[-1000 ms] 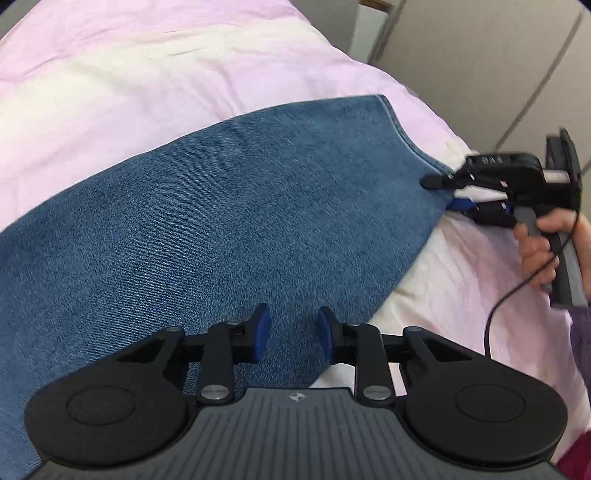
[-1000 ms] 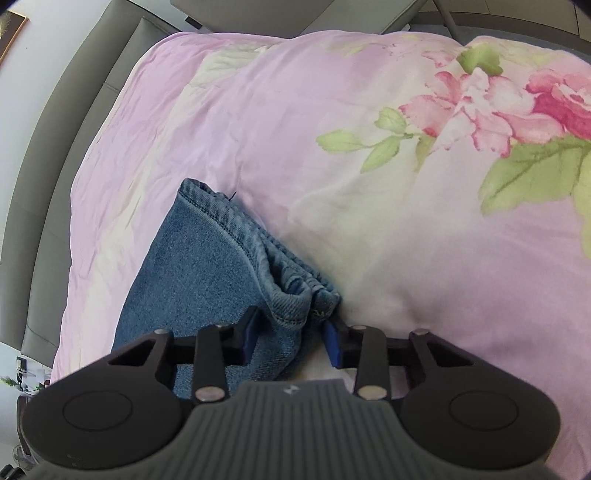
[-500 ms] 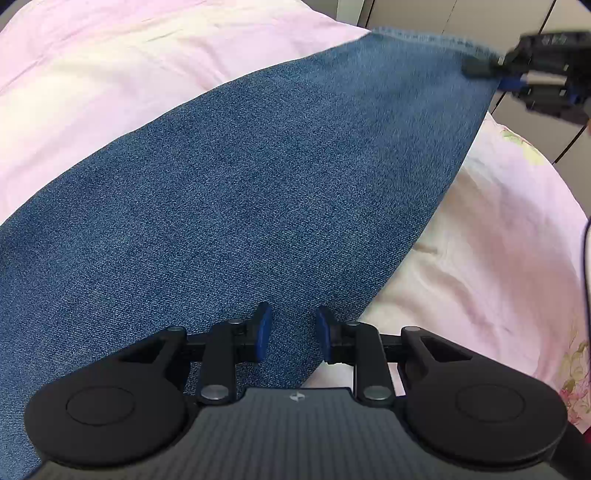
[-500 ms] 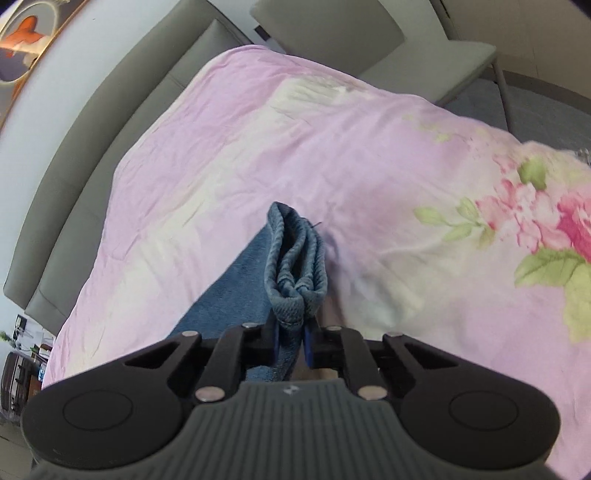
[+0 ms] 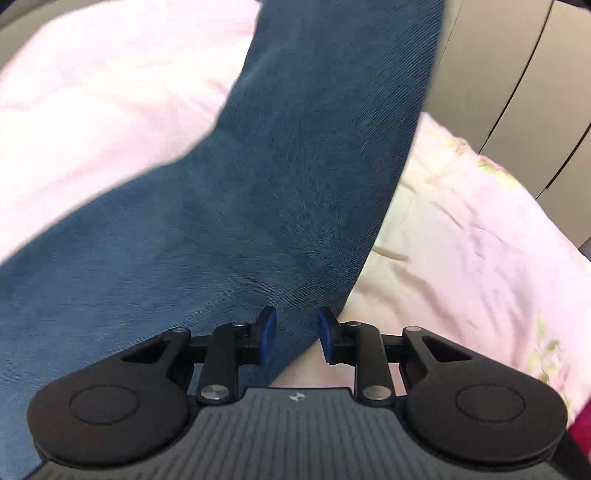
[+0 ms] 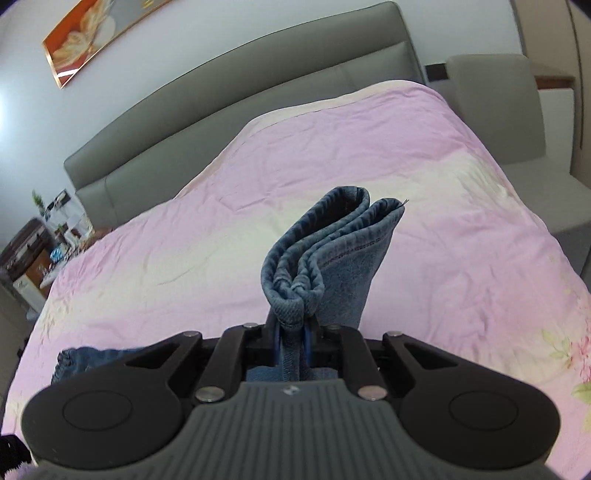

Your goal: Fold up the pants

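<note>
Right gripper: jaws pressed nearly together on the gathered hem end of the pants; the folded denim cuffs stand up out of the pinch, above the bedspread.
Left gripper: jaws part-open, blue pads apart; the edge of the denim lies in the gap between them, nearer the left pad, and neither pad visibly presses on it.
Pants, left wrist view: a wide band of blue denim runs from the lower left, where it lies on the bed, up and out of the top of the frame; its upper part is blurred.
Pants, right wrist view: beyond the held cuffs, another bit of denim shows low at the left, lying on the bedspread just behind the gripper body.
Bedspread, left wrist view: pink and cream, creased, with a flower print at the right edge.
Headboard: grey, padded, behind the bed.
Painting: framed, orange-toned, on the wall at upper left.
</note>
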`<state>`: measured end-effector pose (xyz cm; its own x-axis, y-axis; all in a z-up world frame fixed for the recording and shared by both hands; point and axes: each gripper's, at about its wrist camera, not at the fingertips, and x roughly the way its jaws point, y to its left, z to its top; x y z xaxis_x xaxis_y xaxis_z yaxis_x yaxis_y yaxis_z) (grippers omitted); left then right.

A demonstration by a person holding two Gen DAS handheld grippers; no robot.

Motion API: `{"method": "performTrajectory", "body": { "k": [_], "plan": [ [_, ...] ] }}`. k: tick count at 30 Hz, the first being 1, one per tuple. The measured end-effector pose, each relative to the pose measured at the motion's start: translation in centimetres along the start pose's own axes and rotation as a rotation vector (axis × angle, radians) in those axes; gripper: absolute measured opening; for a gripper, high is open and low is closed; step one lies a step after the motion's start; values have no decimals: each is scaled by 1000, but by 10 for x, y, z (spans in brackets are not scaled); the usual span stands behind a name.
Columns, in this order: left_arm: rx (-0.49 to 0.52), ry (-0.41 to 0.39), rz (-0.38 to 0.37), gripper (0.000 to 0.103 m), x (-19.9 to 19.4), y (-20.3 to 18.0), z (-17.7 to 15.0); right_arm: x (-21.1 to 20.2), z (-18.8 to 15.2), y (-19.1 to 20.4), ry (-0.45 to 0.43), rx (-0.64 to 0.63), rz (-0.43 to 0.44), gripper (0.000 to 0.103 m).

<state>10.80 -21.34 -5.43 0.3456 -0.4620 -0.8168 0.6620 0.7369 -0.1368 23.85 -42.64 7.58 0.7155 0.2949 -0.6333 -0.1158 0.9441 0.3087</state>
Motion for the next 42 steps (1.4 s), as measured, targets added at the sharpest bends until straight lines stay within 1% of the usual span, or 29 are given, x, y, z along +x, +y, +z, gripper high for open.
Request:
{"method": "performTrajectory", "body": {
  "k": [2, 5, 6, 9, 11, 13, 16, 19, 22, 24, 25, 27, 29, 31, 32, 35, 37, 39, 40, 41, 42],
  "plan": [
    [-15, -20, 9, 32, -26, 13, -6, 7, 1, 32, 29, -74, 3, 8],
    [-55, -67, 29, 38, -67, 41, -20, 21, -5, 74, 65, -153, 19, 8],
    [-68, -74, 42, 38, -78, 50, -25, 27, -8, 89, 81, -172, 28, 8],
    [-110, -81, 106, 38, -106, 80, -43, 50, -23, 125, 138, -214, 52, 8],
    [-150, -81, 143, 38, -120, 98, -56, 69, -39, 150, 185, -250, 68, 8],
    [-197, -82, 178, 38, -132, 116, -70, 89, -55, 167, 239, -268, 86, 8],
    [-273, -92, 196, 38, -143, 141, -90, 125, -87, 187, 331, -281, 118, 9],
    [-338, -101, 190, 38, -147, 154, -105, 155, -120, 201, 409, -309, 138, 9],
    [-399, -123, 163, 38, -150, 164, -118, 178, -148, 200, 474, -321, 130, 12],
    [-444, -139, 135, 38, -146, 170, -125, 186, -158, 196, 496, -312, 150, 18],
    [-470, -146, 116, 38, -143, 173, -129, 188, -158, 196, 500, -308, 163, 23],
    [-533, -159, 78, 38, -138, 184, -130, 187, -152, 198, 508, -302, 185, 30],
    [-605, -175, 52, 38, -134, 194, -132, 180, -143, 196, 525, -271, 219, 46],
    [-689, -198, 29, 38, -132, 201, -135, 176, -131, 196, 520, -225, 245, 54],
    [-720, -206, 23, 38, -131, 204, -135, 174, -127, 195, 514, -205, 254, 55],
    [-763, -218, 30, 38, -131, 210, -139, 179, -121, 196, 511, -193, 249, 53],
    [-784, -227, 32, 38, -132, 210, -141, 188, -126, 201, 523, -202, 248, 52],
    [-807, -237, 26, 38, -133, 210, -144, 198, -133, 205, 548, -205, 219, 51],
    [-819, -237, 24, 38, -134, 210, -146, 203, -139, 206, 560, -211, 193, 44],
    [-834, -237, 21, 38, -133, 211, -147, 207, -142, 207, 564, -212, 166, 32],
    [-844, -233, 16, 38, -131, 211, -148, 209, -144, 204, 566, -192, 177, 27]
  ]
}}
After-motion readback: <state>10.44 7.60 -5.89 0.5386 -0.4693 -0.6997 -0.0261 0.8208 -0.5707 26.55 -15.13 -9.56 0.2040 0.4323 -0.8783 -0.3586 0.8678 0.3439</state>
